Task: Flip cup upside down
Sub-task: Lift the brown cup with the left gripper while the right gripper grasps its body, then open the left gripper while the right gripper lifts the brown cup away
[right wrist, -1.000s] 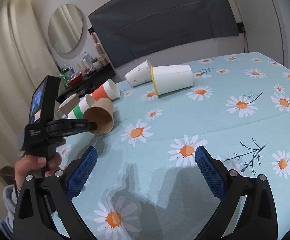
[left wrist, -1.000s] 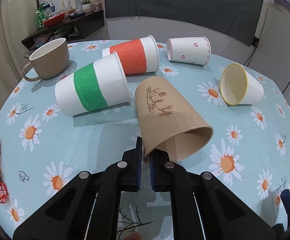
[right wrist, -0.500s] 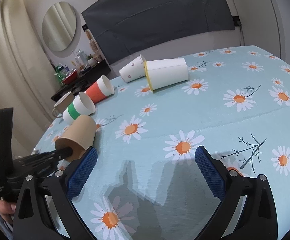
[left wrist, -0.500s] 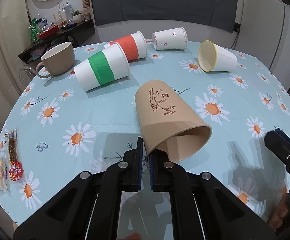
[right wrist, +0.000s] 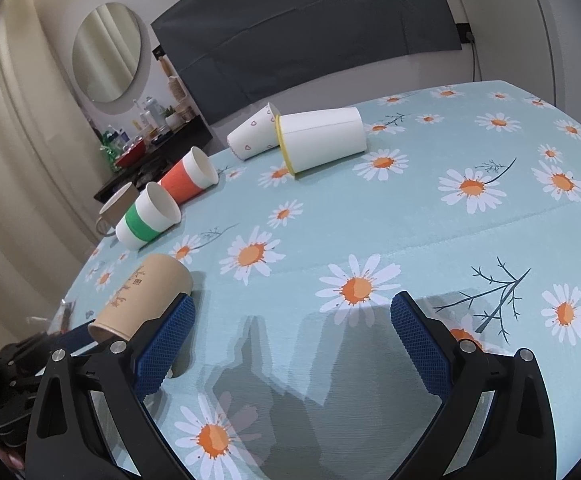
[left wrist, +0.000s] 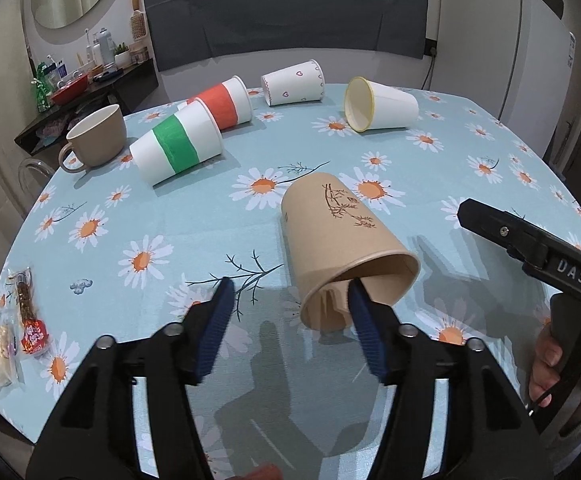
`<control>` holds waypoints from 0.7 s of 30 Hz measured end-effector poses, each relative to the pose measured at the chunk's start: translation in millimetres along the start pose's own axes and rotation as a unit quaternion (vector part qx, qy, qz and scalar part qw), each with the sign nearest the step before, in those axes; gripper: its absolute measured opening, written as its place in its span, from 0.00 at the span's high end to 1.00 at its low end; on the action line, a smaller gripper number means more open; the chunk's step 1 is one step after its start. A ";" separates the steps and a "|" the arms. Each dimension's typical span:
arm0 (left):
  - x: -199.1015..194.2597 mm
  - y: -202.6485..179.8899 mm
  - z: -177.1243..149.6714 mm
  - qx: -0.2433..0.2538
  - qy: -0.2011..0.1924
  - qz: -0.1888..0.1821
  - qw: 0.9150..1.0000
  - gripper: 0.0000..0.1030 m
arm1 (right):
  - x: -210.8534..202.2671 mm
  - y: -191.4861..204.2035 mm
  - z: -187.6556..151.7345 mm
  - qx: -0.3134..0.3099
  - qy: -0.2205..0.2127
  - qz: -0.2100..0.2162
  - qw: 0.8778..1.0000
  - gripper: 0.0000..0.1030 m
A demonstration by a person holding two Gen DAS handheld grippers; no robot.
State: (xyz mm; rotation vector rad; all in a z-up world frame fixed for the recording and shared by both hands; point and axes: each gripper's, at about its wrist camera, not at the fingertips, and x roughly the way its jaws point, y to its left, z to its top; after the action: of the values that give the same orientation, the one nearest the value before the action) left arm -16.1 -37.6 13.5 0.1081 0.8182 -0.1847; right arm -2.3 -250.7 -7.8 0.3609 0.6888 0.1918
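A brown paper cup [left wrist: 342,240] with a twig print lies on its side on the daisy tablecloth, mouth toward the left wrist camera. My left gripper [left wrist: 290,304] is open; its right finger tip sits in front of the cup's mouth, its left finger stands apart on the left. The cup also shows in the right wrist view [right wrist: 142,296], at the left beside my right gripper's left finger. My right gripper [right wrist: 290,320] is open and empty above the cloth.
Several other cups lie on their sides at the back: green-banded [left wrist: 176,148], orange-banded [left wrist: 222,104], white with hearts [left wrist: 292,88], yellow-rimmed [left wrist: 378,110]. A beige mug [left wrist: 98,136] stands upright at the left. Snack packets [left wrist: 10,328] lie at the left table edge.
My left gripper carried the brown cup nearer and to the right, then opened and let go of its rim. The cup now lies on the cloth. My right gripper moved closer.
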 end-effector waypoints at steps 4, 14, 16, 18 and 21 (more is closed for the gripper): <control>-11.4 7.4 -5.0 0.011 -0.012 -0.025 1.000 0.06 | 2.9 -3.6 0.9 0.009 0.008 -0.002 1.000 0.08; -19.5 47.2 -12.0 0.024 -0.049 0.034 0.998 0.06 | 10.0 -7.8 1.4 0.026 0.032 0.023 0.999 0.08; -16.9 52.9 -11.0 0.028 -0.049 0.051 0.997 0.06 | 10.6 -6.3 1.5 0.025 0.034 0.023 0.999 0.08; -13.6 58.1 -9.8 0.026 -0.045 0.060 0.997 0.06 | 11.1 -5.8 1.4 0.024 0.035 0.024 0.999 0.08; -7.9 65.6 -9.0 0.018 -0.043 0.063 0.997 0.06 | 12.3 -5.7 1.8 0.024 0.038 0.030 0.999 0.08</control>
State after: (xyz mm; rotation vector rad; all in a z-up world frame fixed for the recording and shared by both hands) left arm -14.4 29.1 14.8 0.1839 0.7209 -0.0839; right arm 8.5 -252.9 -15.9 0.4221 0.7583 0.2476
